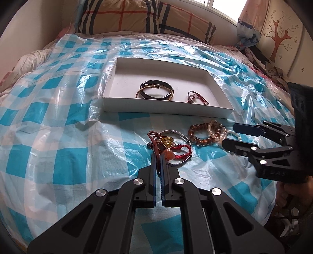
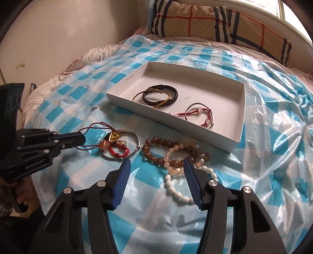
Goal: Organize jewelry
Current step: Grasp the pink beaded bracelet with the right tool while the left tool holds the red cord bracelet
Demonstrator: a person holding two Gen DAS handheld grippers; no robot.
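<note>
My left gripper (image 1: 158,157) is shut on the brown cord (image 2: 97,125) of a yellow triangular pendant (image 1: 165,141). The pendant lies on a silver bangle (image 2: 135,150) with a red braided bracelet (image 1: 182,151). To their right sit a brown bead bracelet (image 2: 152,154), a peach bead bracelet (image 2: 176,152) and a white pearl bracelet (image 2: 176,193). My right gripper (image 2: 156,162) stands open over these beads, touching none. Behind is a white box (image 1: 168,109) holding black and gold bangles (image 1: 156,89) and a silver bangle with red cord (image 2: 199,113).
Everything lies on a crinkled blue-and-white check plastic sheet (image 1: 58,136) spread over a bed. Plaid pillows (image 1: 137,17) lie at the far end, with a wall (image 2: 58,39) on the left. A hand (image 2: 21,195) holds the left gripper's handle.
</note>
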